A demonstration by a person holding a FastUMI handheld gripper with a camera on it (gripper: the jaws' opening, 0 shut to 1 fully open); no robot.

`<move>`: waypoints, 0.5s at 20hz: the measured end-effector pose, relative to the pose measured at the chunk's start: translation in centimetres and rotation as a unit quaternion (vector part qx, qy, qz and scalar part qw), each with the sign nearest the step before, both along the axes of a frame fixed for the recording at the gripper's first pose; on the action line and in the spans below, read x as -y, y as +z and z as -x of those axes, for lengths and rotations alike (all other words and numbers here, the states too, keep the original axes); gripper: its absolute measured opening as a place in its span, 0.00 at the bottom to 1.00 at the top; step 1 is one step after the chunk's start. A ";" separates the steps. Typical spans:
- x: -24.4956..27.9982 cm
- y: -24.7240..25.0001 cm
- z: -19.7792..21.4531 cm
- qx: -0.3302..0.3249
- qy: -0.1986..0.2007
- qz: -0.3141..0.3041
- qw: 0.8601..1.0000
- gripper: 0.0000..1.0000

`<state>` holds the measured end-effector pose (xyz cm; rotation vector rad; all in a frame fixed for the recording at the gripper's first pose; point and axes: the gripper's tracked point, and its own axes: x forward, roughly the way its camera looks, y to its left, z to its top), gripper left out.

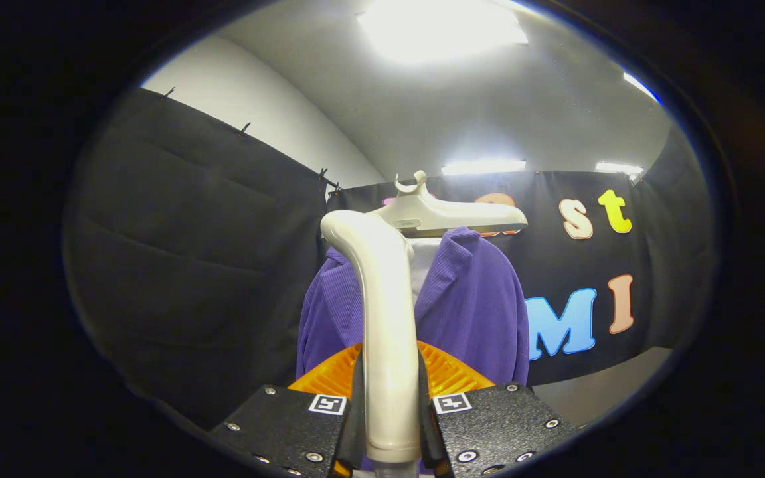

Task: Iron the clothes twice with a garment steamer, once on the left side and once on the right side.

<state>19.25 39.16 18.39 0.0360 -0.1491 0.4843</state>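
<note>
My gripper point(390, 398) is shut on the cream handle of a garment steamer point(386, 312), which rises upright between the fingers and bends forward into its flat head point(449, 216). Beyond the handle hangs a purple corduroy jacket point(475, 305) with a white lining at the collar point(425, 255). The steamer head sits at the jacket's collar height, over its top; I cannot tell whether it touches the fabric. The handle hides the middle of the jacket.
Black cloth walls point(196, 252) close in on the left and behind the jacket. A pale floor strip point(601, 392) shows low on the right. Bright ceiling lights point(442, 26) are overhead.
</note>
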 end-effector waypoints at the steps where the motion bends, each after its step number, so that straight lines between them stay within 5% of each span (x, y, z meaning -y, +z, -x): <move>1: -0.7 0.2 -0.5 0.001 0.001 0.004 1.000 0.33; 10: -4.8 -6.2 -2.0 -0.044 0.016 0.057 0.997 0.33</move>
